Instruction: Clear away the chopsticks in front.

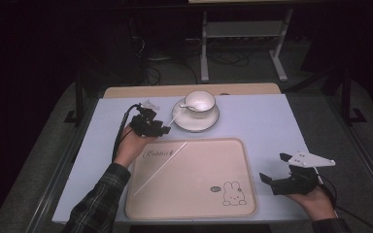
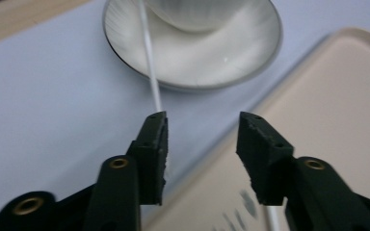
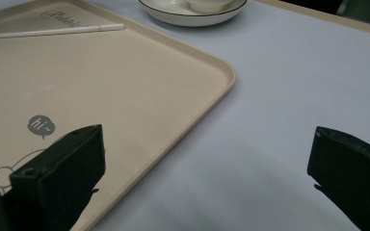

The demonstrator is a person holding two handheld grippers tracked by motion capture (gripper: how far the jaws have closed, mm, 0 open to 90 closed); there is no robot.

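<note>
Sleeves and hands reach in over a smooth tan tray (image 1: 233, 160).
Left gripper (image 1: 161, 128) hovers near the round white saucer (image 1: 209, 124), jaws partly spread, pinching nothing, beside a thin white stick (image 2: 150, 67) leaning on the saucer. To grab it well, I would center the stick first. Right gripper (image 1: 275, 168) rests spread wide.

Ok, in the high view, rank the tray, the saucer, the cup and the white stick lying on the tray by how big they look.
1. Tray, by far the largest.
2. White stick: longest after the tray, but very thin.
3. Saucer.
4. Cup, smallest; it sits on the saucer, farther from the camera, so both may look slightly small.
</note>
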